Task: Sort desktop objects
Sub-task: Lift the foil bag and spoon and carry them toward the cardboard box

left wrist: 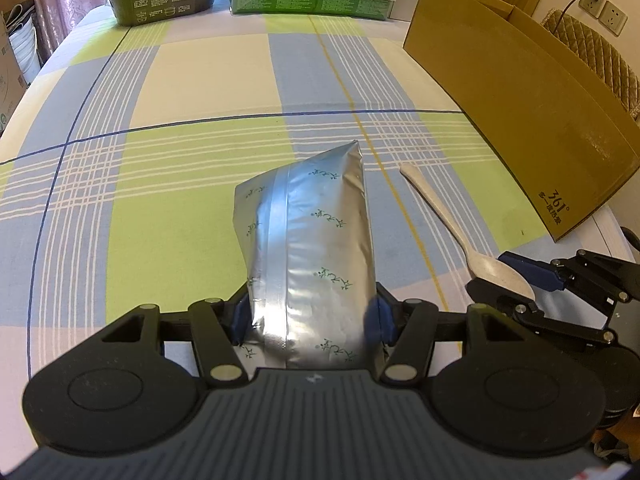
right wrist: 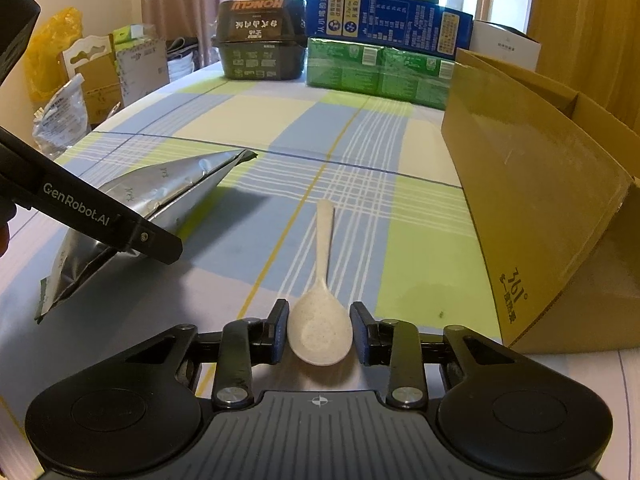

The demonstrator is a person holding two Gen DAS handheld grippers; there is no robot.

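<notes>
From the left wrist, the left claw point(left wrist: 310, 320) is clenched on the near end of the pouch point(left wrist: 312, 248), which juts away over the checked tabletop point(left wrist: 180, 184) with its far corner tilted up; the hold sits low on a smooth foil body, so the pouch may well droop, twist or slide out once it is swung, and a crushed seam is possible if the squeeze is hard. The spoon point(left wrist: 448, 220) lies just right of the pouch, and the box point(left wrist: 520, 112) stands further right. From the right wrist, the right claw point(right wrist: 319, 334) is released, its jaws standing either side of the spoon's bowl point(right wrist: 320, 332), not visibly touching it, while the handle points away. The bowl is rounded and slick, so closing there could squirt it forward or tip the handle up. The left claw's arm point(right wrist: 92, 216) reaches in close on the left, so the two could knock together on the way to the box point(right wrist: 532, 200).
</notes>
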